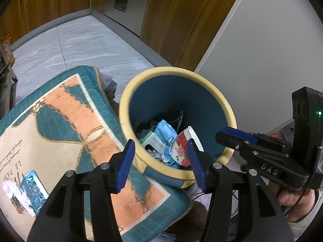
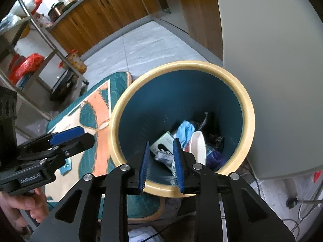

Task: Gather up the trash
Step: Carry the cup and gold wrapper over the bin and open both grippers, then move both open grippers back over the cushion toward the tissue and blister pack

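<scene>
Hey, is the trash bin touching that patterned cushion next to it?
Touching. In the left wrist view the bin leans over the cushion, its lower rim pressed onto the cushion's teal border with no gap showing.

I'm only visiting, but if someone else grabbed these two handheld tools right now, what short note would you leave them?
Left tool: open, nothing between its fingers, over the bin's near rim.
Right tool: partly open, empty, also above the bin.
Bin: blue inside, cream rim, already holds trash: a blue mask, a white cup, a small carton.
Left to collect: a white crumpled piece and a blue packet on the patterned cushion beside the bin.
</scene>
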A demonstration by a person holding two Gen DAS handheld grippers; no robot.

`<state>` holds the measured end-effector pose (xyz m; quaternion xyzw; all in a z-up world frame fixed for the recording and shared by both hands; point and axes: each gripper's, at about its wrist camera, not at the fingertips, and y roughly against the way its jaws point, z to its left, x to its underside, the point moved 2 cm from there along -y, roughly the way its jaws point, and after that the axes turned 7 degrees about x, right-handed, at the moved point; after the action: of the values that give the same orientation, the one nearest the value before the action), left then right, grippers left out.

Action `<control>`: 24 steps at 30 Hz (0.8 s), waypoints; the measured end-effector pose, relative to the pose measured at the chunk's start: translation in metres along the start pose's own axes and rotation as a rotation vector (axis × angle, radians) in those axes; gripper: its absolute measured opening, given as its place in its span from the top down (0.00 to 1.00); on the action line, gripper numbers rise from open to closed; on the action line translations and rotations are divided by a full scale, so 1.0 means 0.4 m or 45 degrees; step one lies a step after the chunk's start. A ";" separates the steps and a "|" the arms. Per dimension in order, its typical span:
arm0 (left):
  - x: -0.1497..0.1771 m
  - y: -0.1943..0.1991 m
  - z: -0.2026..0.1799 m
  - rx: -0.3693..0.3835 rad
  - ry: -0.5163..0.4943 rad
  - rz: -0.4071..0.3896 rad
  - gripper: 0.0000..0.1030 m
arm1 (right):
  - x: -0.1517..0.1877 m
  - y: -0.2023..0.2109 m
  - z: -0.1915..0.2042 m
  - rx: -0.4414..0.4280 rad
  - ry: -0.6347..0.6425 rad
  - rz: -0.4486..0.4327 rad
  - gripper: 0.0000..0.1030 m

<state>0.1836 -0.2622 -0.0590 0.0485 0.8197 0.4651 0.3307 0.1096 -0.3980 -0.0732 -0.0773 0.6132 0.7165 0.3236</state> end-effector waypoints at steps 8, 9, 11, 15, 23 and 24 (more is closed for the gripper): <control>0.020 0.052 0.070 -0.059 0.054 -0.037 0.30 | -0.005 0.011 0.037 -0.041 0.002 -0.034 0.53; 0.022 0.059 0.078 -0.063 0.061 -0.044 0.30 | -0.006 0.013 0.046 -0.044 0.011 -0.040 0.52; 0.025 0.071 0.097 -0.070 0.077 -0.054 0.28 | -0.009 0.015 0.063 -0.046 0.027 -0.054 0.48; 0.033 0.101 0.138 -0.092 0.119 -0.079 0.26 | -0.013 0.018 0.095 -0.060 0.056 -0.074 0.43; 0.063 0.164 0.238 -0.149 0.221 -0.125 0.24 | -0.013 0.010 0.146 -0.085 0.096 -0.077 0.36; 0.069 0.172 0.253 -0.156 0.236 -0.129 0.24 | -0.012 0.010 0.150 -0.087 0.101 -0.076 0.36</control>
<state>0.2060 -0.1391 -0.0533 -0.0564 0.8181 0.4996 0.2791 0.1283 -0.3443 -0.0535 -0.1350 0.5980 0.7234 0.3176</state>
